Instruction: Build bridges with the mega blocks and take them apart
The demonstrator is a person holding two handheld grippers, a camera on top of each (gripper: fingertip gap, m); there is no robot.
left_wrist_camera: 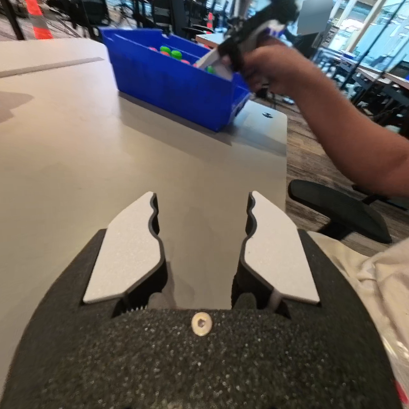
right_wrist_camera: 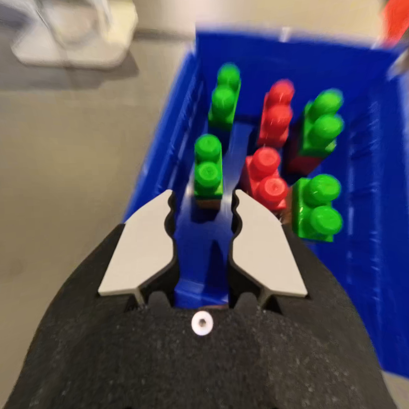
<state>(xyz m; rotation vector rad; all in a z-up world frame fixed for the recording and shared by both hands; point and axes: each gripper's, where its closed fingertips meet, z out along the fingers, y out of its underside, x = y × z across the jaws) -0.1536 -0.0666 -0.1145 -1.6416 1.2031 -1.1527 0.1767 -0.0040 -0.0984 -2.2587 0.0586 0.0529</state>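
The right gripper is held over the near end of the blue bin, its fingers apart and clamped on nothing. Green and red mega blocks are seen standing in the bin, just beyond its tips. The left gripper is held spread and empty above the bare table, well apart from the bin.

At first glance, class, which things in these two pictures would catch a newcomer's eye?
The bright blue bin at the table's far right edge stands out first, holding green blocks and red blocks. The right gripper hangs open above the bin's inside, while the left gripper sits open and empty over bare table.
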